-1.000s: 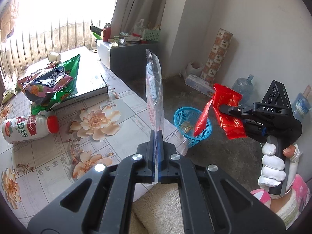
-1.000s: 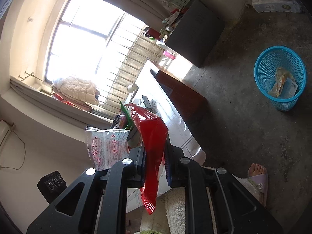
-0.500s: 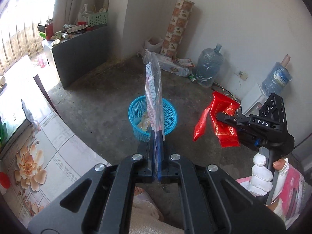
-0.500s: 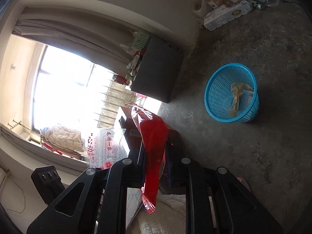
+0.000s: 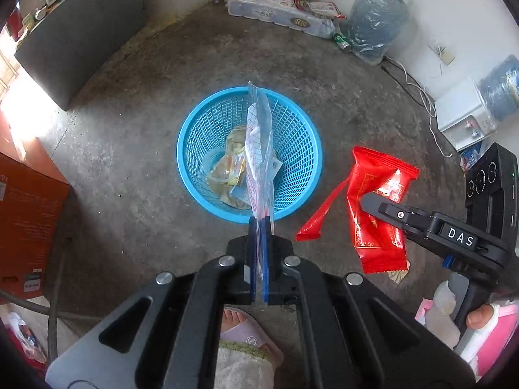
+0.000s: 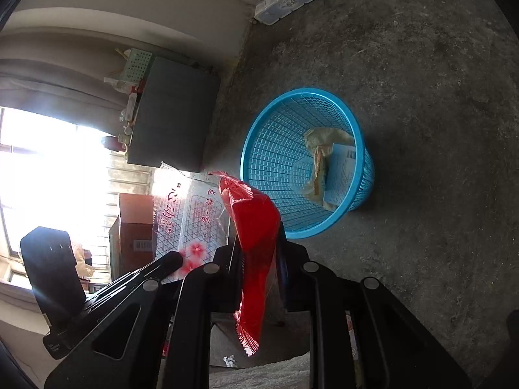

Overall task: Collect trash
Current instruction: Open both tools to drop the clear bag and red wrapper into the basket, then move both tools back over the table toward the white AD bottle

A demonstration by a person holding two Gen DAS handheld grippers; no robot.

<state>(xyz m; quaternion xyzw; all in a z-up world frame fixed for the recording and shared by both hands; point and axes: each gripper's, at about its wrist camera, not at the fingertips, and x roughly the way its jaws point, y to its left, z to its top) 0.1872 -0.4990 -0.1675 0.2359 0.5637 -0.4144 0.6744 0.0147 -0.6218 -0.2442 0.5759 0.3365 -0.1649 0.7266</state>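
- Pinching a clear plastic bag with a printed grid and red lettering, the left gripper is clamping its blue pads tight on the bag's lower edge, and the bag is standing up edge-on from the jaws.
- The bag is hanging directly over the mouth of the blue basket, which is sitting on the grey concrete floor.
- The right gripper is gripping a red snack wrapper between its jaws, which are easing apart only slightly; the wrapper is still pinched there, its crimped end dangling below the fingers.
- In the left wrist view the wrapper is showing to the right of the basket, outside its rim, with a torn red strip trailing toward the floor.
- The basket is already holding crumpled yellowish wrappers and a pale blue packet.
- A person's gloved hand is gripping the handle of the right gripper at the lower right, and a foot in a lilac slipper is showing below the left gripper.
- Farther out, a pack of paper rolls and a large water bottle are lying by the wall, a dark cabinet is standing on the left, and an orange box is sitting at the left edge.
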